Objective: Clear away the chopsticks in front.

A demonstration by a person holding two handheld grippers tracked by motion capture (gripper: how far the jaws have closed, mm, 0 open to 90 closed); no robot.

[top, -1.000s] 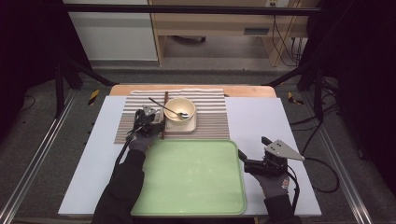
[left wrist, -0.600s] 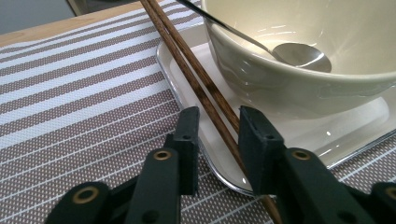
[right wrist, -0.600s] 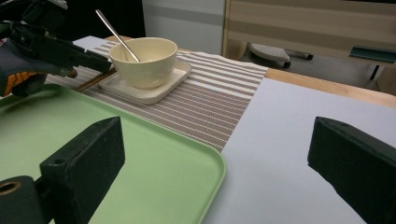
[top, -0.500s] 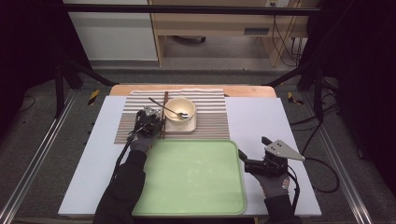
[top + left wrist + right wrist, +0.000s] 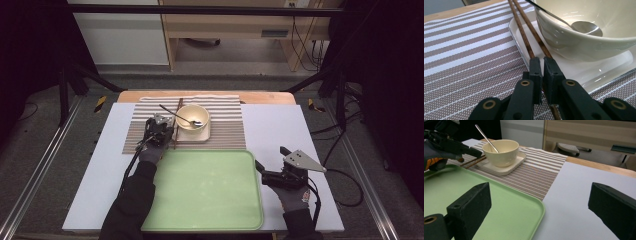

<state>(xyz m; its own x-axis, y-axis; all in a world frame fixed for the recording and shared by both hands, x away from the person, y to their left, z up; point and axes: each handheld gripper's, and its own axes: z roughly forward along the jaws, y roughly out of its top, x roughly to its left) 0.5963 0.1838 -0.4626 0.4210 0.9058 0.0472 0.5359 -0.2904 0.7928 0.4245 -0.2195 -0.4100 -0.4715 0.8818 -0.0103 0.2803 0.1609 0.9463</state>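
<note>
**Left claw closes on the chopsticks**

The left claw (image 5: 543, 65) has just been closing and clamps the pair of dark wooden chopsticks (image 5: 527, 32) lying on the striped brown placemat (image 5: 469, 57), just beside the cream ceramic bowl (image 5: 594, 32). The right claw (image 5: 541, 202) hangs wide apart over the tabletop, beside the pale green plastic tray (image 5: 506, 207).

My right gripper (image 5: 541, 207) is holding its two black jaws wide apart, nothing sitting between them. The green tray (image 5: 506, 205) is lying under my left jaw. At eleven o'clock the cream bowl (image 5: 500, 152) is standing on its square plate (image 5: 506, 168) on the striped mat (image 5: 536, 177), a spoon (image 5: 486, 138) leaning inside. At ten o'clock my left gripper (image 5: 472, 152) is reaching the chopsticks (image 5: 472, 162) beside the plate.
</note>
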